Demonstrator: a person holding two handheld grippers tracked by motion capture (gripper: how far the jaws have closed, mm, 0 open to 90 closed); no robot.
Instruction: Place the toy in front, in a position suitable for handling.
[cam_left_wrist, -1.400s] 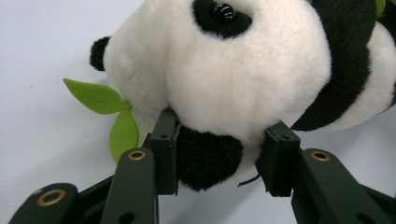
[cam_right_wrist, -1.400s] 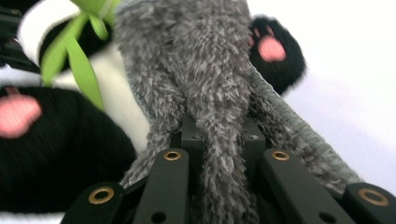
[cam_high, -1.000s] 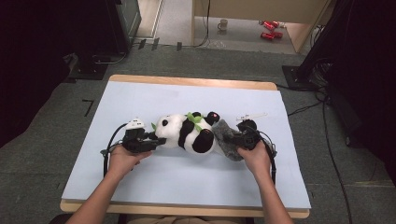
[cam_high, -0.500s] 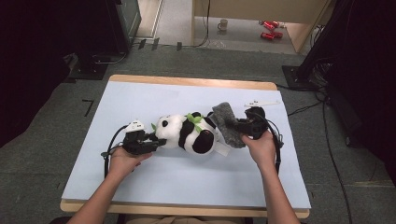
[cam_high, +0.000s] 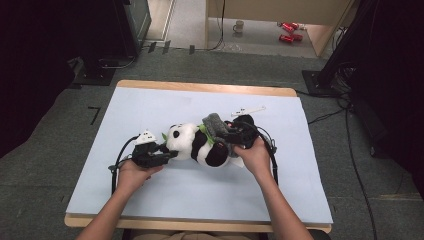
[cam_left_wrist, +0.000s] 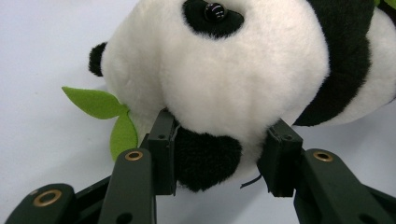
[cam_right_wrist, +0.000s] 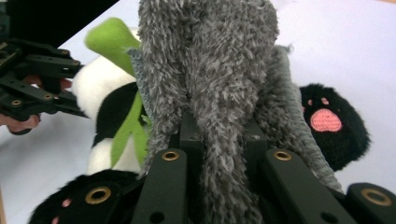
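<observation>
The left gripper (cam_left_wrist: 222, 161) has its jaws pressed against the head of the plush panda (cam_left_wrist: 233, 70), one pad on each side of the lower face beside a black ear, so it grips the toy. In the high view this left gripper (cam_high: 167, 154) sits at the panda's (cam_high: 200, 145) head end. The right gripper (cam_right_wrist: 219, 135) has its jaws clamped tight on a fold of fluffy grey cloth (cam_right_wrist: 210, 60), which stands up between them. In the high view the right gripper (cam_high: 235, 132) holds that grey cloth (cam_high: 216, 125) over the panda's back, touching the toy. Green felt leaves (cam_left_wrist: 105, 114) stick out beside the head. The panda lies on its side near the middle of the pale blue table (cam_high: 150, 200), between the two hands.
</observation>
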